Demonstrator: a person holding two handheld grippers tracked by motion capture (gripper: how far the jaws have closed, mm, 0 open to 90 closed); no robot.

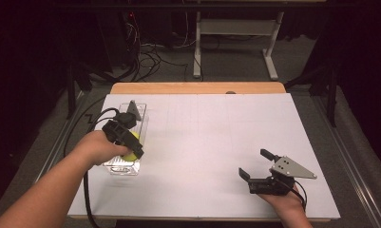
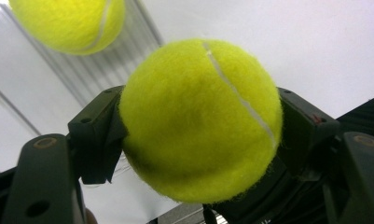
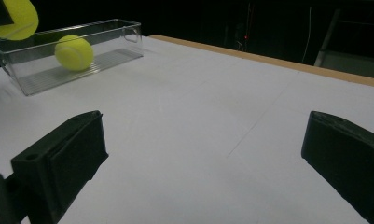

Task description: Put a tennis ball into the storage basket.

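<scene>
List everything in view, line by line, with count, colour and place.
tennis ball: one, yellow-green, clamped in the left gripper above the bin
second tennis ball: one, yellow-green, lying inside the bin
bin: one, clear plastic, left part of the table
table: one, white top with wooden edge
desk frame: one, pale, on the floor behind
left gripper: one, black, over the bin
right gripper: one, black, open, near right of the table

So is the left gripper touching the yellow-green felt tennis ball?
Touching: in the left gripper view, the left gripper has both jaws pressed against the tennis ball.
</scene>
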